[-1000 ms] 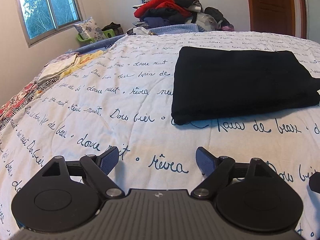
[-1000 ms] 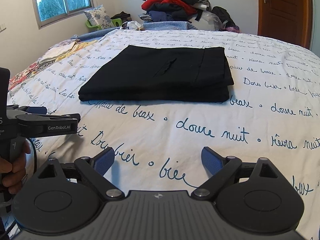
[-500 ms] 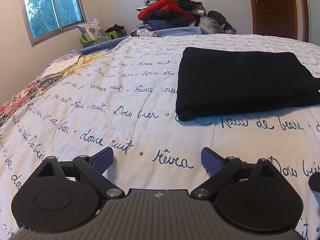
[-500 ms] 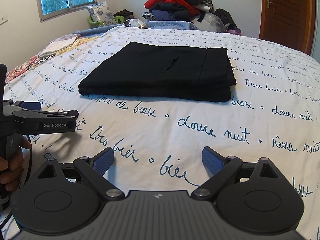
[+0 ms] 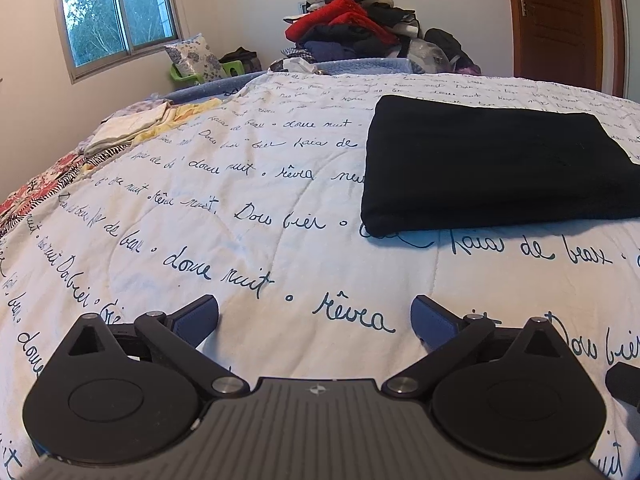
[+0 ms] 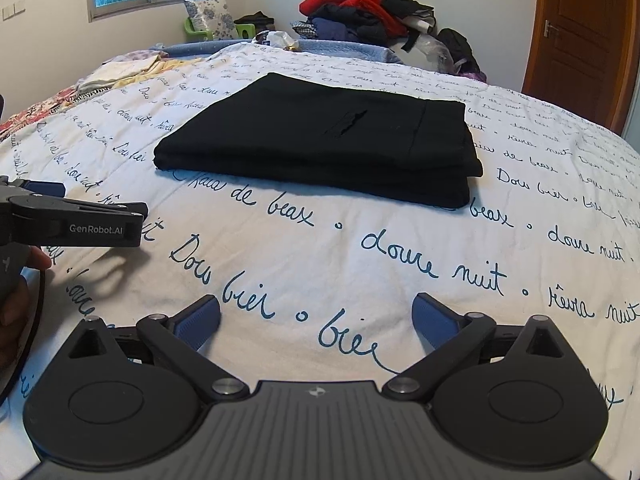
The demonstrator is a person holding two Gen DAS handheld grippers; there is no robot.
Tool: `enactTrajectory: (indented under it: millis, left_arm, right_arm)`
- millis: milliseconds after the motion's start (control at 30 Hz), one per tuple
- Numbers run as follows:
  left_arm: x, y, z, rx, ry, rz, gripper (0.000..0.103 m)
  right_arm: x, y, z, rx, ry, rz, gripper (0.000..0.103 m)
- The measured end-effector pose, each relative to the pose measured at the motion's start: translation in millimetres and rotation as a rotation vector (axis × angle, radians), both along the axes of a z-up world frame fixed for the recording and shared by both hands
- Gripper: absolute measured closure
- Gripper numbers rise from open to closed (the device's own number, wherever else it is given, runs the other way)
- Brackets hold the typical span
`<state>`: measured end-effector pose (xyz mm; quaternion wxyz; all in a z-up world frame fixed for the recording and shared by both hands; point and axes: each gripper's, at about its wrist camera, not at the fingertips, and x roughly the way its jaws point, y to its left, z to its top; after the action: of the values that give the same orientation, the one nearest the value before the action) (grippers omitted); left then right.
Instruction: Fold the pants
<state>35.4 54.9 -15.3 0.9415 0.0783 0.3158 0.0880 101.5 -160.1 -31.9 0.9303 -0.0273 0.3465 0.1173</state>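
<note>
The black pants [image 5: 492, 164] lie folded in a neat flat rectangle on the white bedspread with blue script [image 5: 240, 208]. In the right wrist view the pants [image 6: 320, 140] sit ahead at mid-bed, with stacked layers showing at their near edge. My left gripper [image 5: 316, 314] is open and empty, low over the bedspread, short of the pants' near left corner. My right gripper [image 6: 316, 314] is open and empty, a good way in front of the pants. The left gripper also shows from the side in the right wrist view [image 6: 76, 216].
A heap of clothes [image 5: 352, 28] is piled at the far end of the bed. Folded cloths [image 5: 132, 128] lie along the left edge. A wooden door [image 5: 560, 20] stands at the far right, a window [image 5: 116, 8] at the far left.
Both grippers have drawn back and lowered slightly, so the pants sit a little farther off. The left jaws have opened a bit wider. The pants have not moved.
</note>
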Motion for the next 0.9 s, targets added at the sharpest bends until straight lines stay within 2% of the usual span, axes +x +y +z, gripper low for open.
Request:
enactTrajectory:
  millis: [233, 900]
  left_arm:
    - [-0.9, 1.8, 0.1, -0.013, 0.002, -0.003, 0.000]
    - [-1.8, 2.9, -1.0, -0.034, 0.000, -0.001, 0.000]
  right_arm:
    - [-1.9, 2.4, -0.1, -0.024, -0.012, 0.009, 0.000]
    - [-3.7, -3.0, -5.1, 0.008, -0.030, 0.005, 0.000]
